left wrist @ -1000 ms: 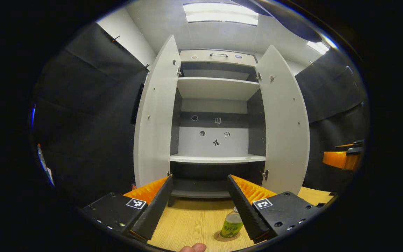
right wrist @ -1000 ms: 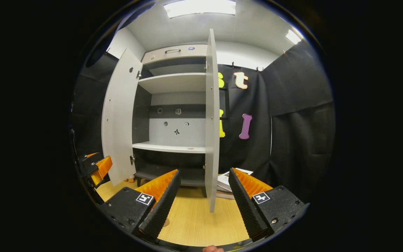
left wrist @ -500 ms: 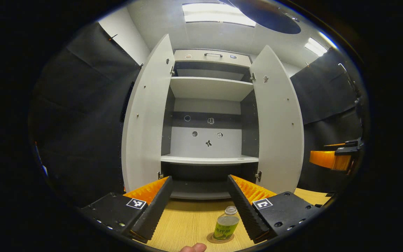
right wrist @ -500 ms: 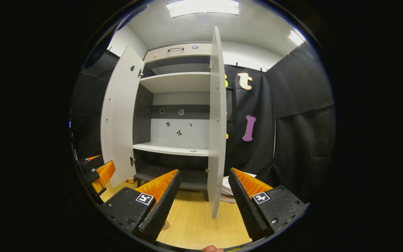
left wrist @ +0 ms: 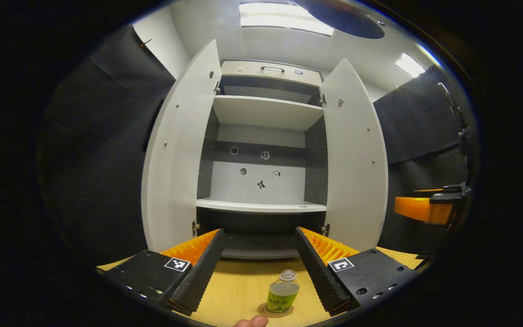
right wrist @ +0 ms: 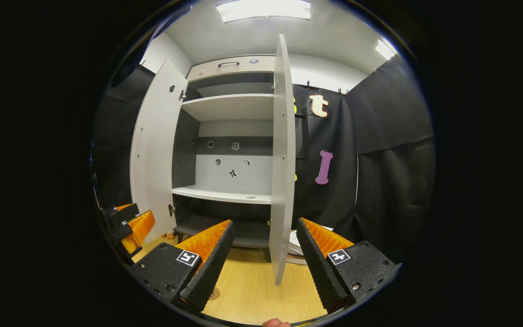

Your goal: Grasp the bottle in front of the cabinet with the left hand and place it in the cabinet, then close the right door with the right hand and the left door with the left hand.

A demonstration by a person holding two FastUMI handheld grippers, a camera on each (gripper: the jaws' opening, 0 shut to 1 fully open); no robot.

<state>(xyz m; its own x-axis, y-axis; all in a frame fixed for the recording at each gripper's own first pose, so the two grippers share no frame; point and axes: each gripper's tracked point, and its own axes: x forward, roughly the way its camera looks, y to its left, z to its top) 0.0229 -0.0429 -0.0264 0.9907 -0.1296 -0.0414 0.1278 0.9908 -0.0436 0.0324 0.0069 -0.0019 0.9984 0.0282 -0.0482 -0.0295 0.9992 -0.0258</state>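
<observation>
wooden table (left wrist: pixel 243 290) | on it: bottle (left wrist: pixel 282 297) on coaster (left wrist: pixel 264 312); cabinet (left wrist: pixel 261 206); papers (right wrist: pixel 296 240)

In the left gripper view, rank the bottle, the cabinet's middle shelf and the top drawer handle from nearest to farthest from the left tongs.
1. bottle: standing on the wooden table between the open left tongs, toward the right finger.
2. middle shelf: inside the open cabinet, straight ahead.
3. drawer handle: at the cabinet's very top, farthest.

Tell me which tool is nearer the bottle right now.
Left. The left tool hangs open just above and behind the bottle; the right tool faces the right door's edge.
</observation>
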